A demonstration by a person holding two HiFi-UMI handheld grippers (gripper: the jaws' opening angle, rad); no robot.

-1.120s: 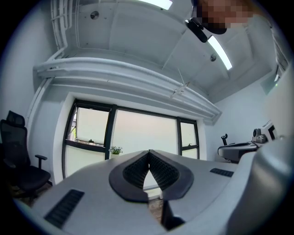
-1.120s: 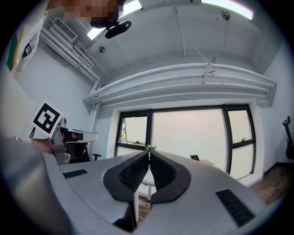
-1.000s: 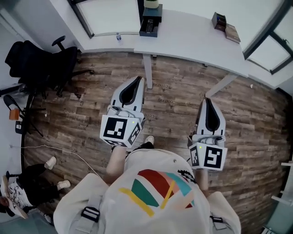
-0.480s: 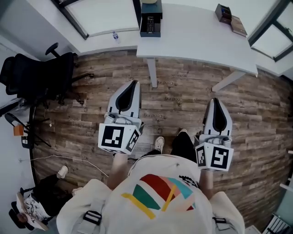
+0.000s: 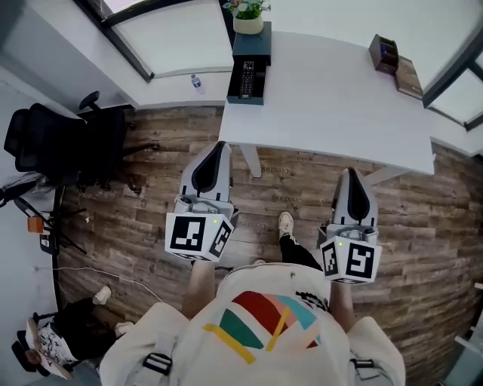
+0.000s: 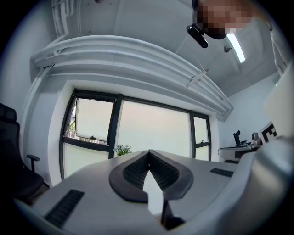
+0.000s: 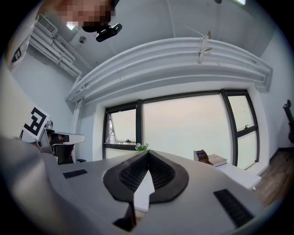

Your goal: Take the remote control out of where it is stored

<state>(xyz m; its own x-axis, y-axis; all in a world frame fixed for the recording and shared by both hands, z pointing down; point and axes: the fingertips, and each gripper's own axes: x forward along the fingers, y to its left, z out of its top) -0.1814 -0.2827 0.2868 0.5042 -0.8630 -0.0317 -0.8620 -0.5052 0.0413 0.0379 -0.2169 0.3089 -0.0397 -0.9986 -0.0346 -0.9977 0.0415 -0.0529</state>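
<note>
In the head view a black remote control [image 5: 247, 78] lies in a dark open box [image 5: 250, 62] at the left end of the white table [image 5: 332, 98]. My left gripper [image 5: 219, 145] is shut and empty, held over the wooden floor just short of the table's near edge. My right gripper [image 5: 351, 173] is also shut and empty, near the table's front edge further right. Both gripper views look up at the windows; the left gripper [image 6: 148, 152] and the right gripper [image 7: 147, 153] show their tips meeting, and the remote is not seen there.
A small potted plant [image 5: 247, 13] stands behind the box. A brown holder and a book [image 5: 396, 63] sit at the table's far right. A black office chair [image 5: 68, 143] stands on the left. A water bottle [image 5: 196, 83] lies by the window ledge. Another person [image 5: 53, 339] sits bottom left.
I have walked toward the table: it and the box with the remote sit lower and larger in the head view. Both grippers stayed shut, held in front of me.
</note>
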